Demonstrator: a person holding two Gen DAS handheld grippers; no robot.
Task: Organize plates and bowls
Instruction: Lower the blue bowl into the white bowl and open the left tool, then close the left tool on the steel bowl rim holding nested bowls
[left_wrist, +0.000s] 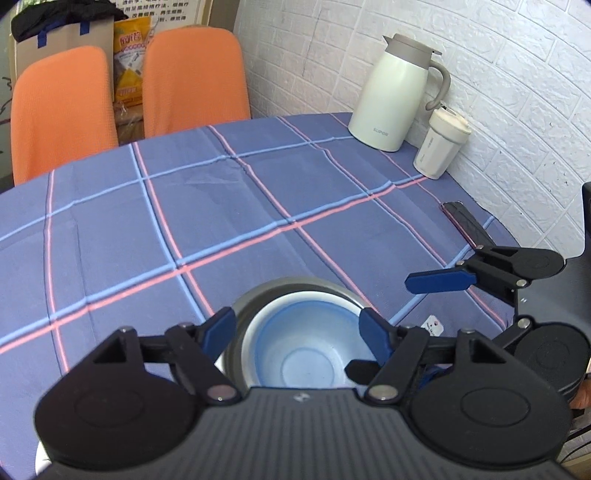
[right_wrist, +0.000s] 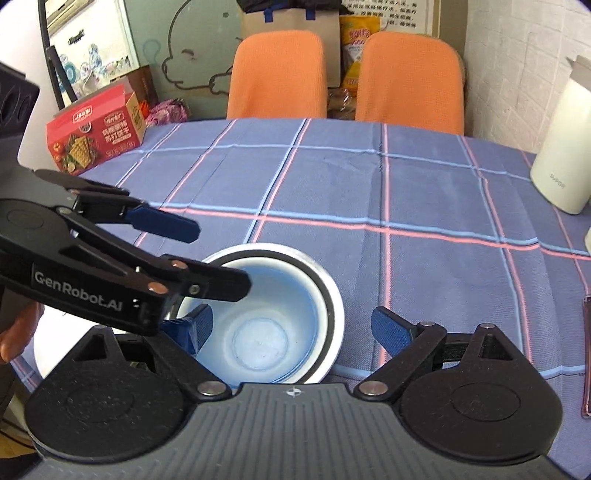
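Both claws released, angled over nested bowls (left_wrist: 295, 354) at counter's (left_wrist: 221, 206) near edge: left claw (left_wrist: 295, 332) straddles the rim, right claw (right_wrist: 291, 328) alongside. Plaid cloth; orange chairs (left_wrist: 192, 81) behind.

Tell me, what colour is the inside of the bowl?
Light blue inside the bowl, seen best from the right wrist view.

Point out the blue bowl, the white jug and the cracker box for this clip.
blue bowl (right_wrist: 260, 325): right wrist view, inner floor of the bowl.
white jug (left_wrist: 388, 99): left wrist view, middle of its body.
cracker box (right_wrist: 96, 136): right wrist view, printed front face.
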